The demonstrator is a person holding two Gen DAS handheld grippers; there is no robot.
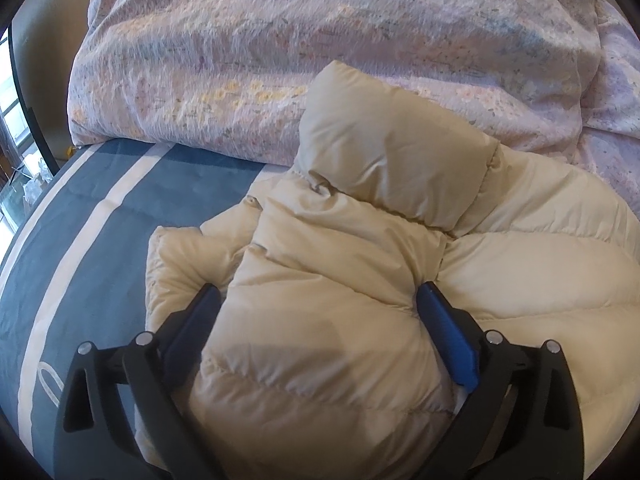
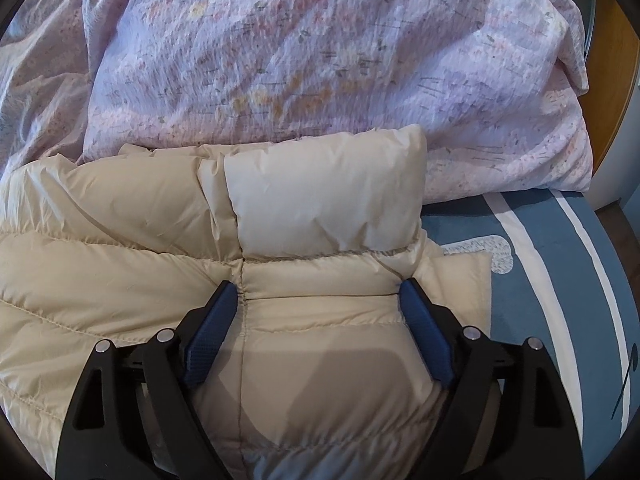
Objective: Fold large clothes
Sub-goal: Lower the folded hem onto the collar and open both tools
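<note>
A cream puffer jacket (image 1: 360, 240) lies on a blue bed sheet (image 1: 100, 240) with its collar toward the far side. My left gripper (image 1: 318, 300) has its blue fingers (image 1: 444, 328) wide apart, one on each side of a thick fold of the jacket's left part. My right gripper (image 2: 318, 292) also has its fingers (image 2: 424, 328) wide apart around a thick bulge of the jacket (image 2: 304, 216) near the collar on its right part. Both press into the padding. Whether either truly clamps the fabric does not show.
A bunched lilac floral duvet (image 1: 320, 40) fills the far side of the bed, right behind the jacket; it also shows in the right wrist view (image 2: 320, 48). The sheet with white stripes (image 2: 560, 280) extends to the right, with a wooden panel (image 2: 612, 80) beyond. A window shows at far left (image 1: 12, 120).
</note>
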